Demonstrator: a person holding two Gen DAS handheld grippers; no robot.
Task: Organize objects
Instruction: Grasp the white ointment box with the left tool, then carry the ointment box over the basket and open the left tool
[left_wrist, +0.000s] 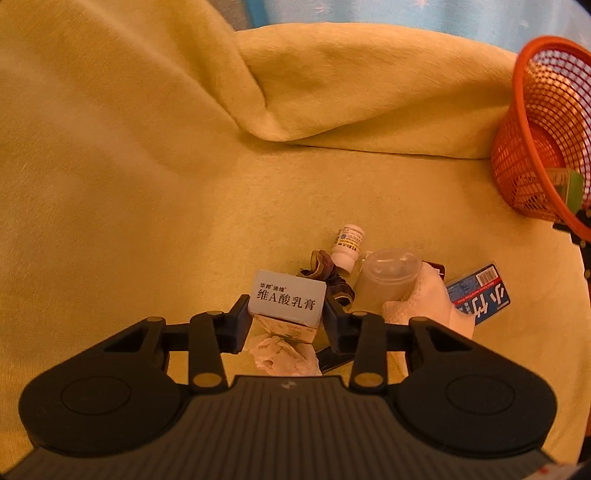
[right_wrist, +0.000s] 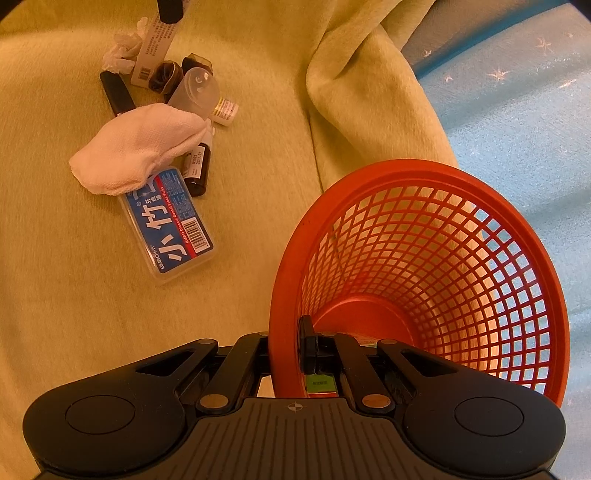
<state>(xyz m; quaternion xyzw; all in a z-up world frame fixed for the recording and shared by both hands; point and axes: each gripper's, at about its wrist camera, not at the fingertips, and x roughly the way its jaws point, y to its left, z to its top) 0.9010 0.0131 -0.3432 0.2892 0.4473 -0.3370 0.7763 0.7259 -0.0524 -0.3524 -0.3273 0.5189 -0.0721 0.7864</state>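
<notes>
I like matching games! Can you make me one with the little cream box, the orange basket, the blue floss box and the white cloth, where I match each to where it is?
Things:
1. small white cardboard cream box
2. orange plastic mesh basket
3. blue-labelled clear plastic floss pick box
4. white knitted cloth

Places:
A. rim pinched by the right gripper
B. flat on the yellow blanket, partly under the cloth
C. clamped between the left gripper fingers
D. draped over the pile, on the floss box's end

Pairs: 1-C, 2-A, 3-B, 4-D
</notes>
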